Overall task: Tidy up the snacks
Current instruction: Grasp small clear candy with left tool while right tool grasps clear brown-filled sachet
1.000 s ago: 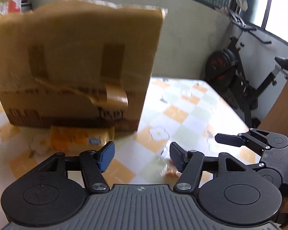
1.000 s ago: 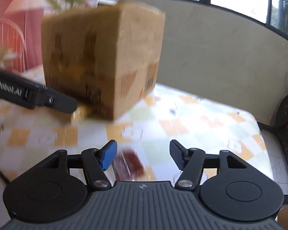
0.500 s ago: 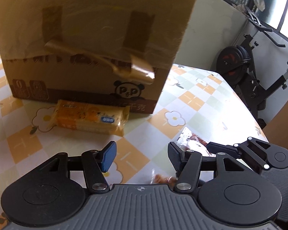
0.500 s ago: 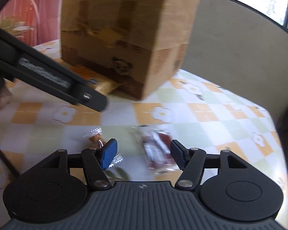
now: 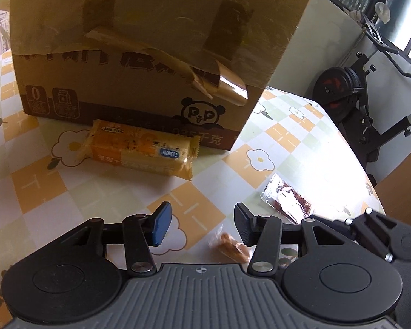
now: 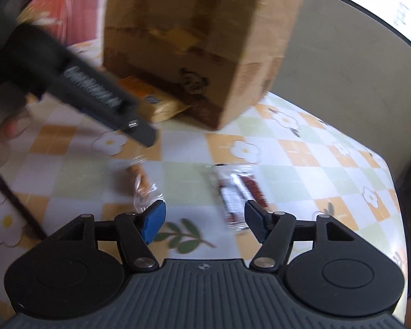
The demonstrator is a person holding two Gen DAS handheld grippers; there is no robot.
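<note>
Hovering over the table [image 5: 301, 142], left gripper [image 5: 202, 220] has jaws spread, just been closing, nothing between. Right gripper [image 6: 204, 216] jaws spread near the red snack packet [image 6: 238, 192].

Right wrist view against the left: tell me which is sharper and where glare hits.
Left wrist view: sharp, the cardboard box print legible, glare whitening the table by the silver packet. Right wrist view: motion-blurred, the box and the yellow packet smeared, window light blown out at top right.
</note>
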